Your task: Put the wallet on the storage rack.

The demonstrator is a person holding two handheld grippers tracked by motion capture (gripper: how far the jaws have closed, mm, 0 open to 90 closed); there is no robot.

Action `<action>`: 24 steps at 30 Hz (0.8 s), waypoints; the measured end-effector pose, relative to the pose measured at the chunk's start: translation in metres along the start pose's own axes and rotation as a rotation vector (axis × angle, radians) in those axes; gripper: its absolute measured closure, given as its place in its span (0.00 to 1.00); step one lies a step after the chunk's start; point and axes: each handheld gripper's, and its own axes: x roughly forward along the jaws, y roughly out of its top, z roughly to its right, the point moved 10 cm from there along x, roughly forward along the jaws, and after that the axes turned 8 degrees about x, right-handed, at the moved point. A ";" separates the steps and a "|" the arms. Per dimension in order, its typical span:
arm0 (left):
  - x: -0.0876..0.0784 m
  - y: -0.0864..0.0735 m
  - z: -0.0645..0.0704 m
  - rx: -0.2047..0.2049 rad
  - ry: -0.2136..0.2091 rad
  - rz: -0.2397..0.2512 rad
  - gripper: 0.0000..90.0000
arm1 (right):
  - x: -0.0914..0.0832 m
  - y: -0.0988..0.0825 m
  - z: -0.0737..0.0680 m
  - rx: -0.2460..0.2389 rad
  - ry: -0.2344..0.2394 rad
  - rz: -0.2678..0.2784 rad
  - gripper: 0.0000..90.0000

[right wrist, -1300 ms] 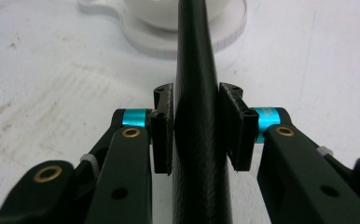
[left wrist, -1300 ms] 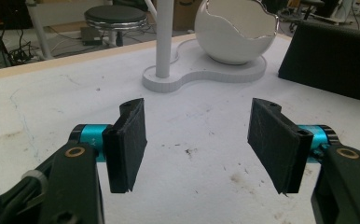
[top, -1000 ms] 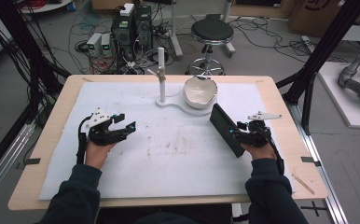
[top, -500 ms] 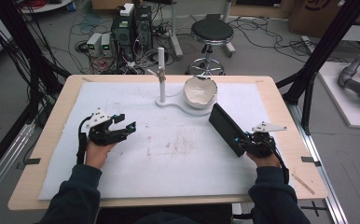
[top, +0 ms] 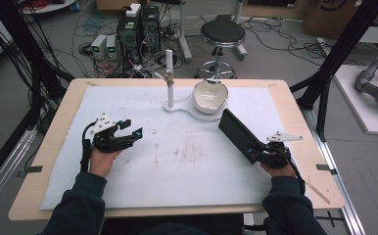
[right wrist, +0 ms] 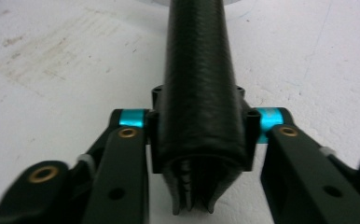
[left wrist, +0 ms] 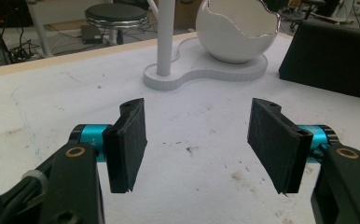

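A long black textured case [top: 236, 132] stands on edge on the white mat, right of centre. My right gripper [top: 256, 150] grips its near end. In the right gripper view the case [right wrist: 199, 70] runs away from me between the pads, which press on both its sides. These jaws have just been closing on it. My left gripper [top: 131, 128] rests at the left of the mat. In the left gripper view this gripper [left wrist: 197, 140] is open, with bare mat between the pads [left wrist: 128, 140].
A white stand with an upright pole [top: 169, 73] and a cracked egg-shaped white bowl [top: 210, 95] sits at the back middle of the mat. The bowl [left wrist: 236, 32] and case [left wrist: 332, 60] lie beyond the left jaws. The wooden table edge [top: 299, 112] frames the mat.
My right hand has come slightly nearer the table's front edge and lower, and its jaws have closed on the black case. The left hand has not moved.
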 end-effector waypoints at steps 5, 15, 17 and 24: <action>0.000 0.000 0.000 -0.001 0.000 -0.001 0.41 | -0.009 0.012 -0.001 0.004 0.010 0.070 0.81; 0.000 0.000 0.000 0.001 0.000 -0.002 0.41 | -0.028 0.046 -0.007 0.021 0.030 0.226 0.81; 0.000 0.000 0.000 0.001 0.000 -0.002 0.41 | -0.030 0.050 -0.008 0.021 0.029 0.230 0.81; -0.001 -0.001 -0.001 0.001 0.003 -0.005 0.41 | -0.034 0.072 -0.019 -0.016 0.037 0.237 0.81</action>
